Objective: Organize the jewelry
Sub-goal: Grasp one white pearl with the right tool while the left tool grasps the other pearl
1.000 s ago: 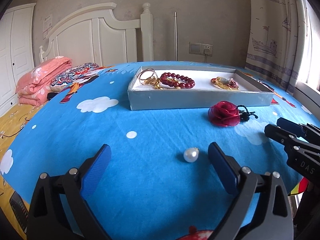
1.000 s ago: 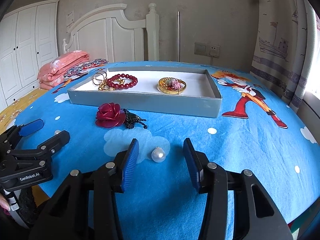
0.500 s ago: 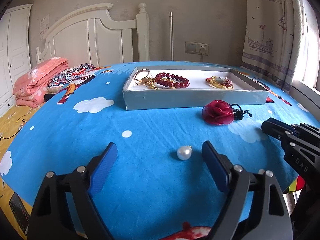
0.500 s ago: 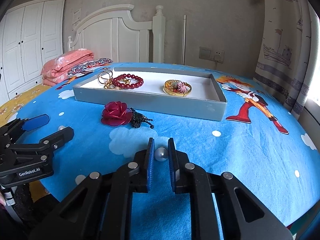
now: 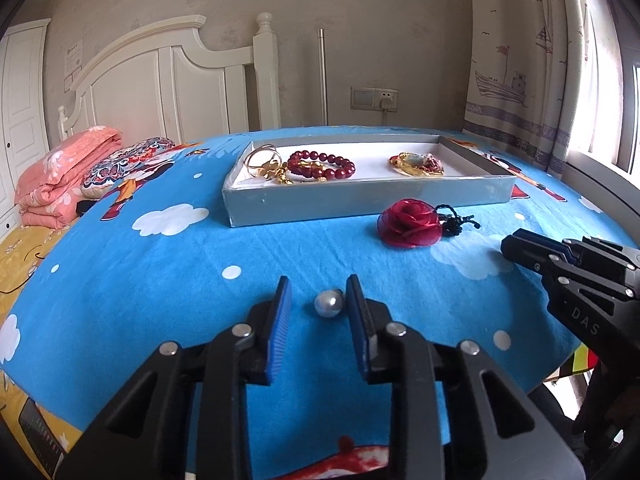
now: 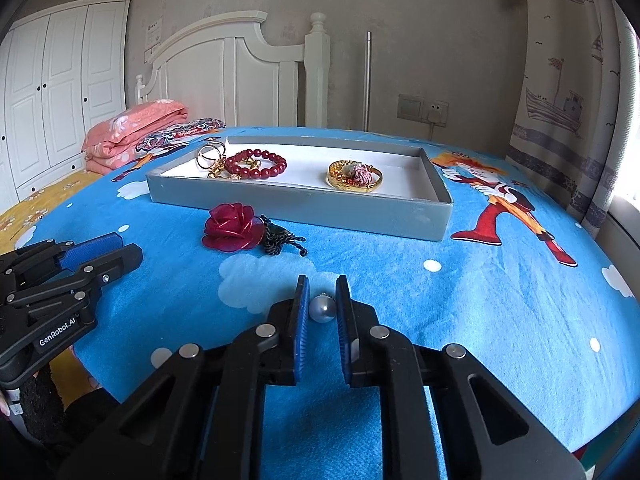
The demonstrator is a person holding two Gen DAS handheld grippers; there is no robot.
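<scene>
Since a second ago both tongs have narrowed. Left wrist view: the left tongs sit part-closed around a small white round pearl on the blue cartoon bedsheet; its right pad touches the pearl, the left pad stands apart. Beyond lie a red fabric rose and a shallow grey cardboard tray holding a dark red bead bracelet. Right wrist view: the right tongs are clenched on a second pearl, both pads against it, just above the sheet
</scene>
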